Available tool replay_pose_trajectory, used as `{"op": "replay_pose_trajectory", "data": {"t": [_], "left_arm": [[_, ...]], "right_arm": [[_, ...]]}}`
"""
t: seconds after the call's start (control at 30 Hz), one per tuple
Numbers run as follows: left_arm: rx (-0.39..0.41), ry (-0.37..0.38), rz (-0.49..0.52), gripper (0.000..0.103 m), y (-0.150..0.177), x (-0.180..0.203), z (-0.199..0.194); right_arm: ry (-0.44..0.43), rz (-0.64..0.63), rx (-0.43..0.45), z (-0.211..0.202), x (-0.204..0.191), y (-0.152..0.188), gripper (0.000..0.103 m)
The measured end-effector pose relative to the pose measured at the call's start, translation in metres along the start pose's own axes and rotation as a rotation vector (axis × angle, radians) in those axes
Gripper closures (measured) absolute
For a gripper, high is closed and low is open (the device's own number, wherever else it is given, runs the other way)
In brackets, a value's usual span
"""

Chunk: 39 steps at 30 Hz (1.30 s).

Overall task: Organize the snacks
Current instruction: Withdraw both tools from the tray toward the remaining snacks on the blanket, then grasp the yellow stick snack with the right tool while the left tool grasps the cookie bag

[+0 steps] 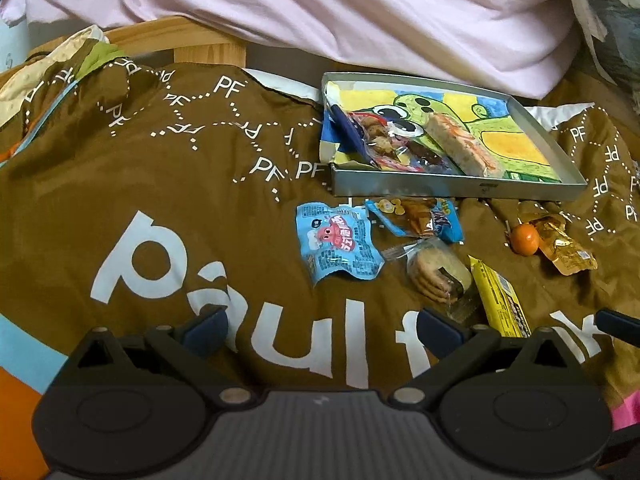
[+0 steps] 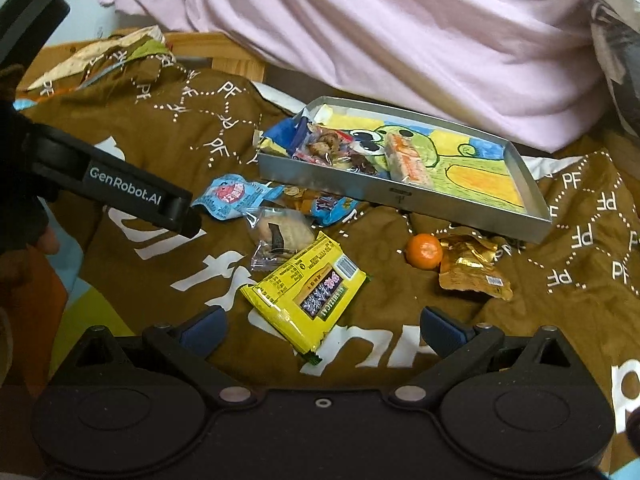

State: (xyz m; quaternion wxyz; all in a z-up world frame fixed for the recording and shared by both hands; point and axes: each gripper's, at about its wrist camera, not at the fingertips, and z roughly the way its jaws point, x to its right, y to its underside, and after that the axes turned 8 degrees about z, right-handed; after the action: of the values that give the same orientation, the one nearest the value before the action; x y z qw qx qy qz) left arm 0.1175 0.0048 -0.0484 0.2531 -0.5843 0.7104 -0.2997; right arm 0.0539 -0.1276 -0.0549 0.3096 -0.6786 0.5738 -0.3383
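Right wrist view: a flat yellow packet (image 2: 306,298) of glossy crinkled film lies on the brown cloth (image 2: 160,152) just ahead of the right gripper (image 2: 322,326), whose blue-padded fingers stand wide apart with nothing between them. At the packet's 11 o'clock sits a clear wrapper with a round pale cracker (image 2: 280,236), then a light blue pouch (image 2: 228,196) and a blue and orange bag (image 2: 320,204) touching each other. At 2 o'clock a small round orange fruit (image 2: 425,251) rests against a creased gold foil sachet (image 2: 472,266). Beyond, at 12 to 1 o'clock, a shallow rectangular metal tray (image 2: 384,192), lined with a crayon drawing of a green creature, holds a pale oblong bar in clear wrap (image 2: 408,160) and several mixed wrappers (image 2: 332,148) at its left end. A pink rumpled sheet (image 2: 380,32) rises behind it.

Left wrist view shows the left gripper (image 1: 320,326) likewise spread open and empty over the cloth's big white lettering, the snacks at its 1 o'clock. From the right wrist view its black arm crosses at 9 o'clock, held by a hand (image 2: 24,216)
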Motion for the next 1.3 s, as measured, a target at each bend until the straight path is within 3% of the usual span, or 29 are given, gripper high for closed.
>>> {"op": "replay_pose_trajectory", "data": {"t": [0.53,0.97,1.17,1.3], "left_arm": [[-0.012,0.003,-0.027,0.0,-0.001,-0.003,0.006],[-0.015,0.006,-0.04,0.0,-0.003,-0.004,0.009],[-0.014,0.007,-0.043,0.0,-0.003,-0.003,0.009],[-0.007,0.008,-0.043,0.0,-0.003,-0.002,0.009]], "right_arm": [[-0.009,-0.052,-0.012,0.022,-0.012,-0.006,0.001],[0.134,0.033,0.11,0.011,0.013,-0.008,0.002],[0.15,0.085,0.108,0.013,0.027,-0.009,0.01],[0.126,0.074,0.088,0.018,0.024,-0.008,0.023]]}}
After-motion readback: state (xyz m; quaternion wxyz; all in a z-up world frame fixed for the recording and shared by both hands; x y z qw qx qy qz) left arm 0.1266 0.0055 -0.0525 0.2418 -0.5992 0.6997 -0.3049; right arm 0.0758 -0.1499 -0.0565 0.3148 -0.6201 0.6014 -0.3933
